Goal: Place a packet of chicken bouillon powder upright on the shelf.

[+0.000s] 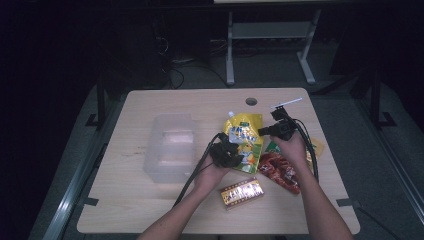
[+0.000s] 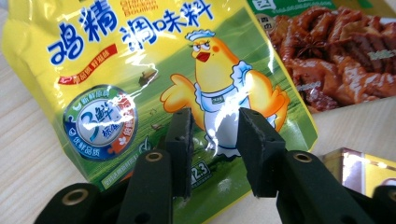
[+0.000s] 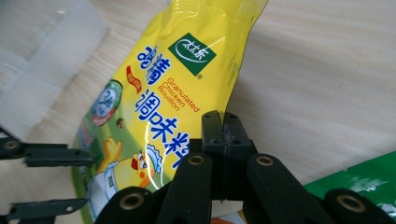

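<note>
Right gripper [image 3: 223, 122] clenched on the edge of the yellow bouillon pouch [image 3: 159, 107] — jaws pressed together with the pouch's rim pinched between them, seen close in the right gripper view. In the high view, same gripper [image 1: 263, 131] at the pouch's [image 1: 244, 140] right edge, held from behind by the right hand [image 1: 291, 146].

Left gripper [image 2: 215, 135] released: jaws spread apart over the lower part of the pouch [image 2: 140, 84], the cartoon chicken's apron showing in the gap between them; whether the tips touch the foil cannot be told. In the high view, left gripper [image 1: 231, 148] at the pouch's left lower side, left hand [image 1: 210, 175] behind it.

Beyond the left gripper's jaws and to their right, a red-brown snack packet [image 2: 336, 56] tucked partly under the pouch; nearer and right of the jaws, the corner of a gold box [image 2: 359, 170].

From above — clear plastic bin [image 1: 170, 147] left of the left gripper, gold box [image 1: 242, 192] near the left hand, red-brown packet [image 1: 279, 170] under the right forearm, all on the wooden table [image 1: 150, 200].
</note>
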The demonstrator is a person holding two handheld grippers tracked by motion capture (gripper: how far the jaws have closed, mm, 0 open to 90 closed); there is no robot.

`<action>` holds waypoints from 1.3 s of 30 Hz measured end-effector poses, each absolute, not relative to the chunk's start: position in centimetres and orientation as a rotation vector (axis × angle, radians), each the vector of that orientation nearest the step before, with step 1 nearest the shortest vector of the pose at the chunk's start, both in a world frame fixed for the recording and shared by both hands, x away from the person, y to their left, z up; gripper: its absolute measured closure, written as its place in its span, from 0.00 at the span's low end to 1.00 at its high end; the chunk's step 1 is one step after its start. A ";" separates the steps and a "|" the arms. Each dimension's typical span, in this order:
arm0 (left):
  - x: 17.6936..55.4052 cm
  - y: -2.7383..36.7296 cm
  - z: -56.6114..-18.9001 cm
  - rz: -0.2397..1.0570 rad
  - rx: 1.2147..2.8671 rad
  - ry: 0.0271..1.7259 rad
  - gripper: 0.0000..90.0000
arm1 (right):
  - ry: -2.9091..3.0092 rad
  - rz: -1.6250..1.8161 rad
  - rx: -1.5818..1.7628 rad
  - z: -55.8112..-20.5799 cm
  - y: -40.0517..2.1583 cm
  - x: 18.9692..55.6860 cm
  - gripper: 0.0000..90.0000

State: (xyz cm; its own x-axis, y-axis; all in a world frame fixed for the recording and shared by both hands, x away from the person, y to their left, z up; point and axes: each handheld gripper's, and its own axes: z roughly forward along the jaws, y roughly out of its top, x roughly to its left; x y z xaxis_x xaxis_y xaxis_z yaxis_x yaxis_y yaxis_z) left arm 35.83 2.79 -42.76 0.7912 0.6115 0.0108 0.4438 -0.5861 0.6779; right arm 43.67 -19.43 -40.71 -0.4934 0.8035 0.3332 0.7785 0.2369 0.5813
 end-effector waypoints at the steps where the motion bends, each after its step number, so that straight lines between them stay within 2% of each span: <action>1: 35.8 2.8 -42.8 0.318 2.293 0.777 0.71 | 2.443 1.114 1.563 -40.7 -19.4 43.7 1.00; 8: 35.5 3.1 -42.2 0.297 2.252 0.794 0.66 | 2.422 1.167 1.467 -38.6 -19.7 42.2 1.00; 21: 35.0 3.6 -41.7 0.305 2.201 0.810 0.47 | 2.395 1.199 1.238 -35.3 -19.6 39.0 1.00; 39: 34.6 4.3 -41.2 0.316 2.142 0.842 0.25 | 2.351 1.233 1.003 -33.8 -19.8 35.2 1.00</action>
State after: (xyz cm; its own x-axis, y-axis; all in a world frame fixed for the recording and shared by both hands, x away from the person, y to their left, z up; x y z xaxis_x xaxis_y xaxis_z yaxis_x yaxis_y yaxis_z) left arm 34.56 4.27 -41.20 0.7475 0.6622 -0.0532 0.4633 -0.4623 0.7560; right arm 35.20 -19.78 -33.79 -0.7100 0.7023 0.0525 0.4425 0.3869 0.8090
